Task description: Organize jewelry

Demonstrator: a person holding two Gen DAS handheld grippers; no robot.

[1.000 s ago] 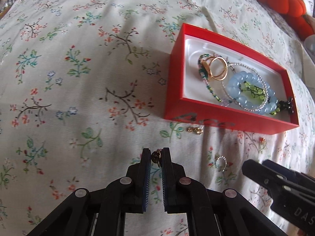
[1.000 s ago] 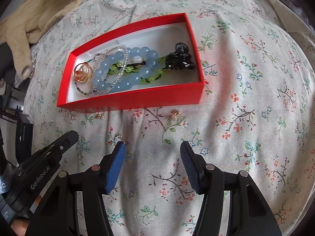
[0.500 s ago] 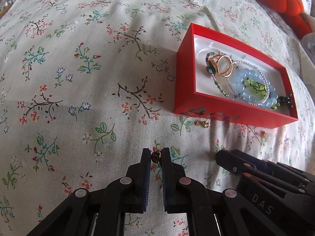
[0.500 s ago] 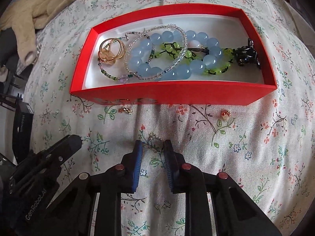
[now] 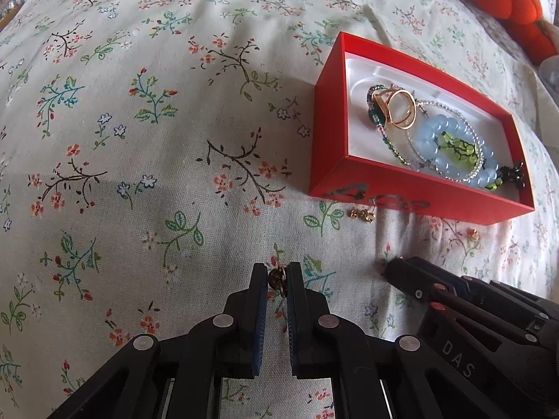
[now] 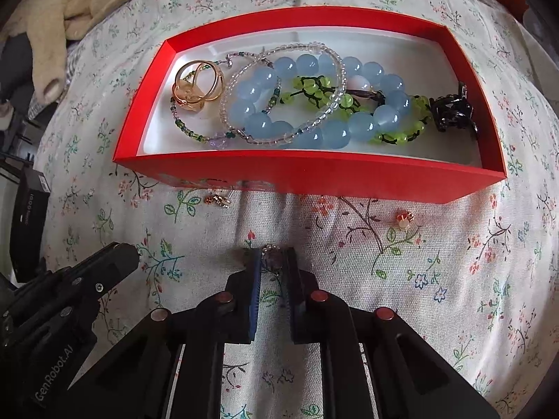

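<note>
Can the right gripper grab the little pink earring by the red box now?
Probably not yet: the right gripper is shut on a small beaded ring. The pink earring lies uncovered nearby.

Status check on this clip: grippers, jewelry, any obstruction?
Left gripper shut on gold earring. Right gripper shut on silver ring. Red box ahead, unobstructed; two small pieces loose on bedspread.

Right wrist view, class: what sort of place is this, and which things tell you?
Probably a bedroom, on a bed: a soft, creased floral sheet lies under everything, a cream knit garment is heaped at its edge, and a red box of jewelry rests on the fabric.
</note>
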